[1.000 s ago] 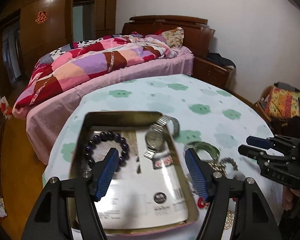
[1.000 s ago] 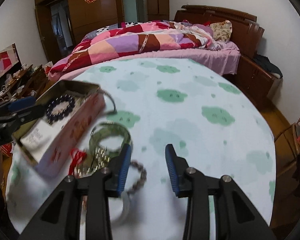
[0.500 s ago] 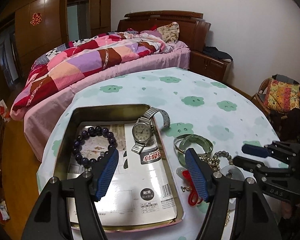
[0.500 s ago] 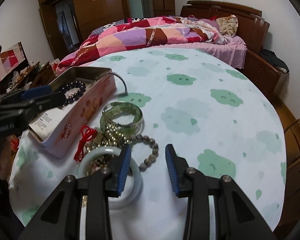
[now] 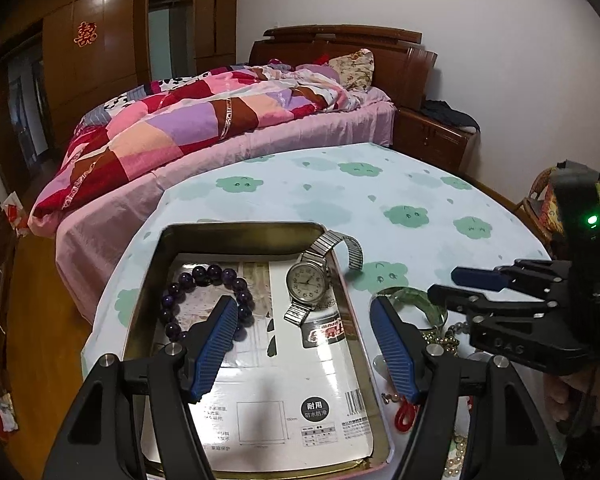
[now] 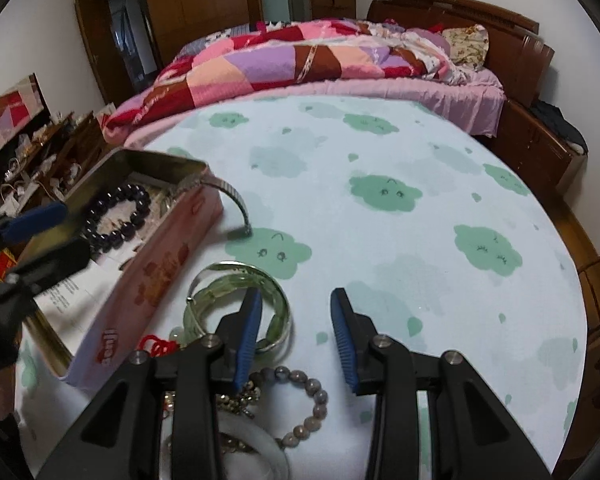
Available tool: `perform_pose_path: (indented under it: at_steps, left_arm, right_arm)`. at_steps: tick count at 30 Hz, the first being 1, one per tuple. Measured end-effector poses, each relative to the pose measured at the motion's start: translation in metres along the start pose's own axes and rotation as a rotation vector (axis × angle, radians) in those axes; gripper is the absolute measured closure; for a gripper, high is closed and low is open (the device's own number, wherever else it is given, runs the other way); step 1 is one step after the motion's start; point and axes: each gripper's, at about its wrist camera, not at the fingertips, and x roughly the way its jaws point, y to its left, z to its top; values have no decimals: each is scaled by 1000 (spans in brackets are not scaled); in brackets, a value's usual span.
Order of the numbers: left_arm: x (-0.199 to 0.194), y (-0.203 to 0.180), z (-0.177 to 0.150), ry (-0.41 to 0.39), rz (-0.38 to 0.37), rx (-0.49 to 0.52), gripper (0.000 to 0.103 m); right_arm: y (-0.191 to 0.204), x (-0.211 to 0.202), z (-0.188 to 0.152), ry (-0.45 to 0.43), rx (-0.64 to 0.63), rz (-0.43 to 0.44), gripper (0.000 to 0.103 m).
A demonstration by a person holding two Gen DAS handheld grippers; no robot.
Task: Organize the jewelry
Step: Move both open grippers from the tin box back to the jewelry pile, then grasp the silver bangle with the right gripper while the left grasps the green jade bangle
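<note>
Hovering over tin (image 5: pixel 236 236) and jewelry pile, both grippers empty.
Left gripper (image 5: pixel 304 344) gapes wide above the tin, where a bead bracelet (image 5: pixel 204 300) and watch (image 5: pixel 308 282) lie, the watch strap draped over the right rim. Right gripper (image 6: pixel 296 336), jaws partly apart, hangs over the green bangle (image 6: pixel 240 308) just beside the tin; bare tablecloth (image 6: pixel 420 240) stretches beyond.

my right gripper (image 6: pixel 294 334) has slid up the frame over the jewelry pile; the green bangle (image 6: pixel 240 306) now sits behind my left blue pad.
</note>
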Motion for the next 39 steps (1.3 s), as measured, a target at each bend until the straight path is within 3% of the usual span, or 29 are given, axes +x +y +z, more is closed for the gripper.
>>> perform_pose_path:
  at_steps: [3,8,12,16,21,27,33,39]
  left_arm:
    - [0,0,0,3,-3,4,34]
    - [4,-5,1,6,-8,21,34]
    - [5,-10,1,11,-8,43,34]
    - [4,-15,3,9,-13,49,34]
    - [7,-29,7,8,-26,79,34]
    - [17,-35,12,27,-36,71,34]
    - [18,-23,13,20,-10,27,34]
    - [17,-18,13,18,-4,24,34]
  right_arm:
    - [-3,4,-5,25,6,11,71]
    - [-5,4,-11,42,12,34,75]
    - [-10,1,-16,49,5,40,91]
    - [-31,-7,-21,19,64,-30,91]
    - [-35,-18,-20,-3,68,-23,89]
    - [-42,-31,-14,-51,107,-14,80]
    - [-12,-27,-6,-44,6,84,79]
    - [17,-4,-8,28,-113,79,77]
